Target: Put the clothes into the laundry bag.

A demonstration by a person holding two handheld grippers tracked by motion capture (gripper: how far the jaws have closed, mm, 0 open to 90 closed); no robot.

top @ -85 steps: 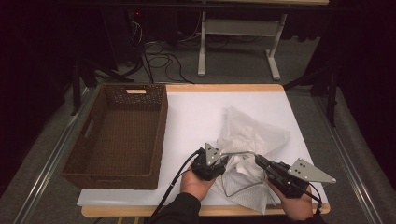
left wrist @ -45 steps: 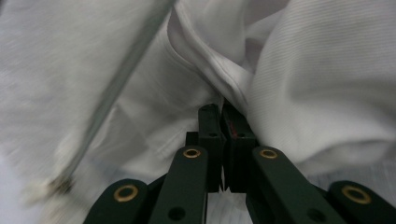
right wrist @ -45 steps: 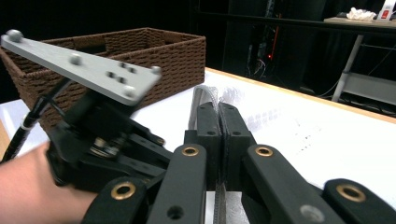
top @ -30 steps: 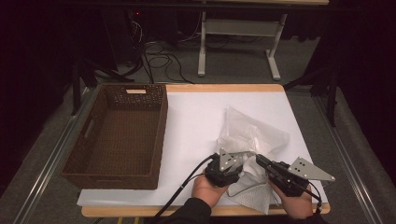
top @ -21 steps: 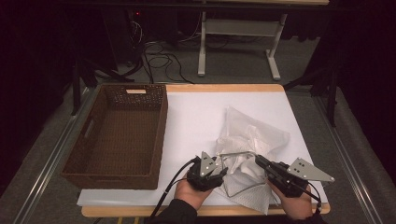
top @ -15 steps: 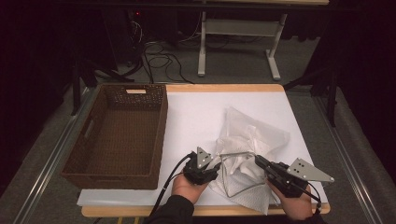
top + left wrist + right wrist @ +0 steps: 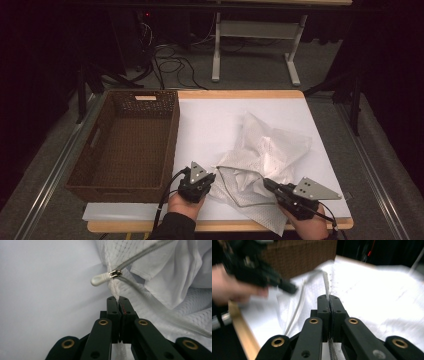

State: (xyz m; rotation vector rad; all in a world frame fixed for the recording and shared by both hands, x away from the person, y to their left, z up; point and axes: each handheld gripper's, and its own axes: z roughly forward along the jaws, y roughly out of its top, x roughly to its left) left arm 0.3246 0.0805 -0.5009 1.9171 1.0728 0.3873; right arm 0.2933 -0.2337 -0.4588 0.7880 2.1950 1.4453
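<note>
Mesh laundry bag [image 7: 260,165], white and crumpled, lies on the white sheet [image 7: 210,125] over the right half of the table [image 7: 240,93], just beside the brown woven basket [image 7: 125,145], its zip running open across the near part. Both grippers hold it at the near edge. The left gripper [image 7: 117,298] has just been closing and now has its jaws pinched flat on the fabric edge just below the zip slider; the right gripper [image 7: 328,298] has its jaws clamped on the zipper tape [image 7: 325,282] farther along.

The step in hand looks like zipping the bag shut. To do it well, I judge the two grips should pull apart gently, so the tape lies straight and taut with no fold of mesh across the teeth. The small white zip pull [image 7: 100,279] sits free just above the left jaws, so that grip anchors cloth only; the pull itself must be taken before the slider can travel.
</note>
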